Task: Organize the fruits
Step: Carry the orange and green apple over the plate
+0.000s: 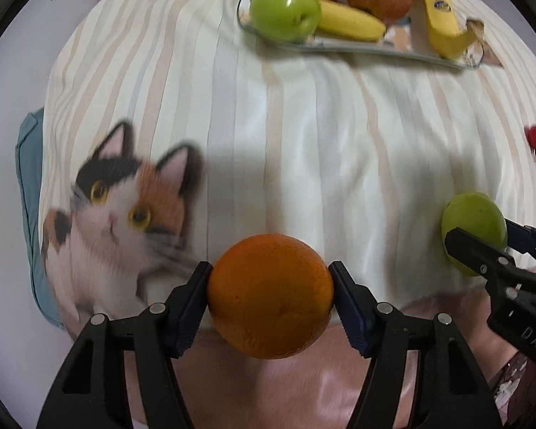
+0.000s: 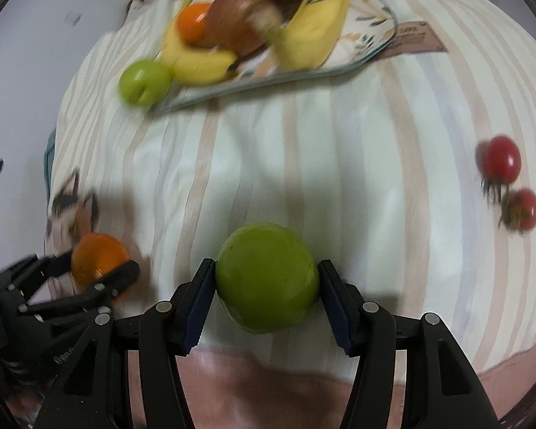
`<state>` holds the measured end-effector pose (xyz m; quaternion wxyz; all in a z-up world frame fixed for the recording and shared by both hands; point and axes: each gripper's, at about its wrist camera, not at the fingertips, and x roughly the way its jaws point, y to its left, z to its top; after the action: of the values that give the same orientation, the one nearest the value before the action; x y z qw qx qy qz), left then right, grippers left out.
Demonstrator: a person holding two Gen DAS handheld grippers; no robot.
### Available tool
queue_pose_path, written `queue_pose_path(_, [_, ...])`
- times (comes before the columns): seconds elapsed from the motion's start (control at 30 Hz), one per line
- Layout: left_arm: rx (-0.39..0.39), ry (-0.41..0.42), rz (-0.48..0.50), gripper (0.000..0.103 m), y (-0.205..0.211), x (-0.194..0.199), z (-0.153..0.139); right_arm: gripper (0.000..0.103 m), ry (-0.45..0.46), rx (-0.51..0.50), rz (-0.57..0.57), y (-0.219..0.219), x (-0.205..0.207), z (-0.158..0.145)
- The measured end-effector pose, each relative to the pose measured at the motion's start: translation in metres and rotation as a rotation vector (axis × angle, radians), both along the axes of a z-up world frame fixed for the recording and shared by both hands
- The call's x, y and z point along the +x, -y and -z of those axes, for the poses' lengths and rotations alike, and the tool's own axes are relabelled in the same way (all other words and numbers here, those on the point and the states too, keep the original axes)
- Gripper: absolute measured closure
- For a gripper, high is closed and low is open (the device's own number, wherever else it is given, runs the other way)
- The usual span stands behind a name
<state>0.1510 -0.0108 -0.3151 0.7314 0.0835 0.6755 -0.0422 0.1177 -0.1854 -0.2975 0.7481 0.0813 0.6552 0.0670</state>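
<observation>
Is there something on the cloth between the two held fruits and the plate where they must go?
Nothing visible. Bare striped cloth lies between the orange in the left tool, the green apple in the right tool, and the plate. The tomatoes lie off to the right.

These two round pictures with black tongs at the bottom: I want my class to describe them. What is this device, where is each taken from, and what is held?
No robot: a person holds a two-finger gripper in each hand, each carrying a wide-angle camera looking along its fingers. One picture comes from the left gripper, shut on an orange; the other from the right gripper, shut on a green apple. Beyond lies a striped cloth with a printed cat. A tray holds bananas, apples and an orange. Two cherry tomatoes lie loose.
</observation>
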Motion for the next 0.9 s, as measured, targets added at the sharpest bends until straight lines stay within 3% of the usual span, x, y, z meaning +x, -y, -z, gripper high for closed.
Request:
queue_pose_path(0.23, [0.028, -0.024, 0.034, 0.038, -0.007, -0.005, 0.022, 0.043, 0.004, -0.126, -0.119, -0.026, -0.016, 0.009])
queue_pose_path(0.57, [0.05, 0.013, 0.072, 0.04, 0.011, 0.005, 0.027, 0.043, 0.001, -0.137, -0.112, -0.038, -0.01, 0.022])
queue_pose_path(0.73, [0.015, 0.05, 0.059, 0.04, 0.029, 0.026, -0.005, 0.043, 0.018, -0.075, -0.084, -0.028, -0.011, 0.009])
queue_pose_path(0.9, [-0.102, 0.079, 0.028, 0.04, 0.035, 0.055, -0.048, 0.043, 0.075, -0.032, -0.04, -0.01, 0.0, -0.022])
